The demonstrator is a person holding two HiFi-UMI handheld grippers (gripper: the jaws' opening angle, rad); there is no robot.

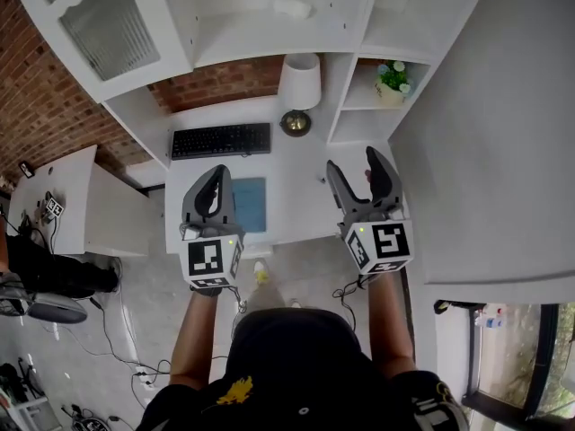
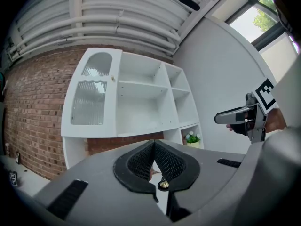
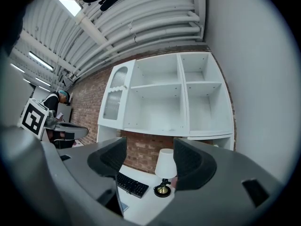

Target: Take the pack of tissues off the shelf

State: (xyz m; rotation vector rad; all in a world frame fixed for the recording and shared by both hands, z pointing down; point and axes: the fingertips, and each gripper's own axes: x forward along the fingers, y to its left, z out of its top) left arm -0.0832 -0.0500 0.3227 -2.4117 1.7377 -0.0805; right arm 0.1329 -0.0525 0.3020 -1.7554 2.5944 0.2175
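Nearest the head camera, the left gripper [image 1: 214, 180] has its ribbed black pads pressed together on nothing, while the right gripper [image 1: 352, 162] has its jaws spread wide and empty, both hovering over the white desk [image 1: 305, 196]. The pack of tissues [image 1: 294, 8] lies well apart from them, a small pale, soft-looking lump on the middle board of the white shelf unit [image 1: 243, 43], alone in its compartment. The reach looks not yet begun; the next move likely calls for lifting the open right gripper to that board and straddling the pack, squeezing gently since it should give. Below stand a lamp [image 1: 299, 83] with a smooth white shade, a black keyboard [image 1: 221, 140] and a small potted plant [image 1: 393, 79], backed by a rough brick wall [image 1: 216, 81]
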